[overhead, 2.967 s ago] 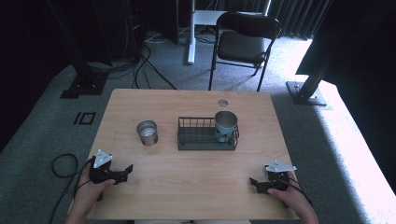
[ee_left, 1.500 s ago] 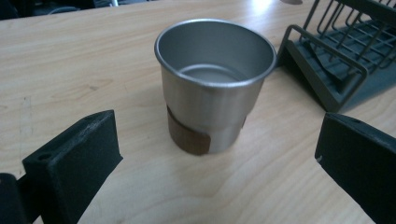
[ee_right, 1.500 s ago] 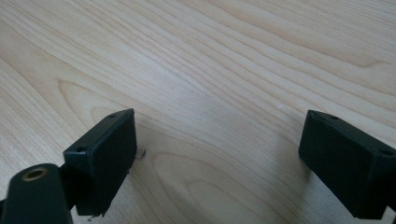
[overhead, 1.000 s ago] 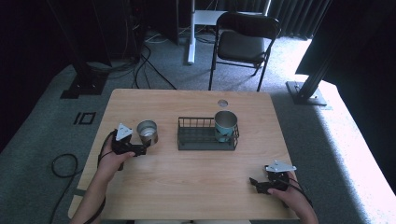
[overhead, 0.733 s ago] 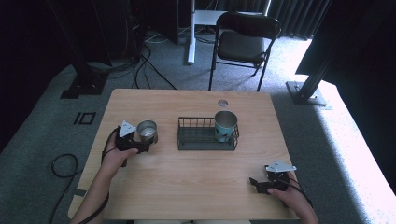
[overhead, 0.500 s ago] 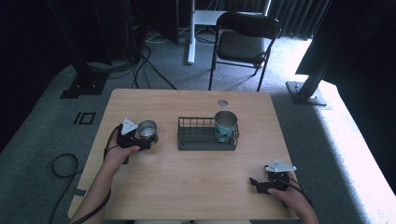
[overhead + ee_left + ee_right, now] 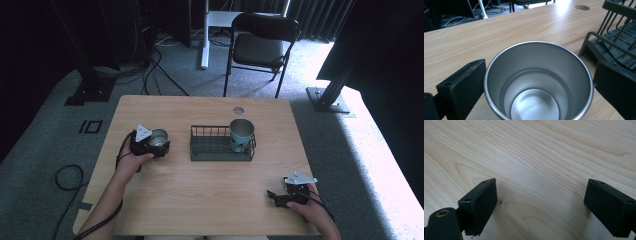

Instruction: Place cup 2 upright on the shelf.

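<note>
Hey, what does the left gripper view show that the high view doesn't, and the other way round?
Left gripper view alone: the bare inside and bottom of the steel cup, standing between the left gripper's black jaws. High view alone: the teal cup at the right end of the wire rack, the right gripper near the table's front edge, a folding chair. Both: steel cup, rack, wooden table, its round hole.

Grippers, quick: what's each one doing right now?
Left gripper: open, jaws either side of the steel cup, not clamped.
Right gripper: open, nothing between its jaws.
</note>
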Tool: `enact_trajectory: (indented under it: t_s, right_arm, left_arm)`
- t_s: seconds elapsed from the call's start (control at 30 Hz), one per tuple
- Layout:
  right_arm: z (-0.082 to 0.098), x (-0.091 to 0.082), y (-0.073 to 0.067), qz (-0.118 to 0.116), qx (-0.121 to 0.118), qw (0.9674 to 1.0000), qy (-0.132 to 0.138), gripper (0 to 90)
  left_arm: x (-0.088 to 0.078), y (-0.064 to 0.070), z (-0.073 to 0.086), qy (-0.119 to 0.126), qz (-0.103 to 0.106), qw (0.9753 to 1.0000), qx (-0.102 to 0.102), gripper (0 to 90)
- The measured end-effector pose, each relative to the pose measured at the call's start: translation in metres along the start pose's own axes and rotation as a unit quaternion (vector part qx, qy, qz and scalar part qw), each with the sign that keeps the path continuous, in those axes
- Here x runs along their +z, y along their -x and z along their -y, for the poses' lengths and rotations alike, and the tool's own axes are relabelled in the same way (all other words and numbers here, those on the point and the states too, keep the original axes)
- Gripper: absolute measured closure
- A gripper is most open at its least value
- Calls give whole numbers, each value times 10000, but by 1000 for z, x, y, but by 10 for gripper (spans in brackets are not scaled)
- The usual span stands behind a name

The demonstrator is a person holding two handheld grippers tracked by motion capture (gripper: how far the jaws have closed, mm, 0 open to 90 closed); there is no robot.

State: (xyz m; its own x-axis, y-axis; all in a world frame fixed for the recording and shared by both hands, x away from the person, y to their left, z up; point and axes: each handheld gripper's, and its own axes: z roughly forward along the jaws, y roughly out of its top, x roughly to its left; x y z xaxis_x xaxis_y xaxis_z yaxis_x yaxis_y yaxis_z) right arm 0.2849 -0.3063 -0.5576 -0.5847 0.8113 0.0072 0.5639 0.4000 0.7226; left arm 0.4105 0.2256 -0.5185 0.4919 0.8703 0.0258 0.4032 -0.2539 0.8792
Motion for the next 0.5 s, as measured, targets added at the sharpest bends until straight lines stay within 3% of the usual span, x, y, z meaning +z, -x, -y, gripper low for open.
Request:
enact_trajectory:
  t_s: [0.13,0.3,0.5]
  right_arm:
    - [0,0,0,-1,1,10000,0,110]
    - [0,0,0,0,1,10000,0,109]
    - [0,0,0,0,-1,10000,0,110]
  left_arm:
    - [1,1,-1,52,-37,9999,81,21]
    - [3,2,-1,55,-135,9998,131,131]
    - [3,2,-1,75,-68,9999,135,138]
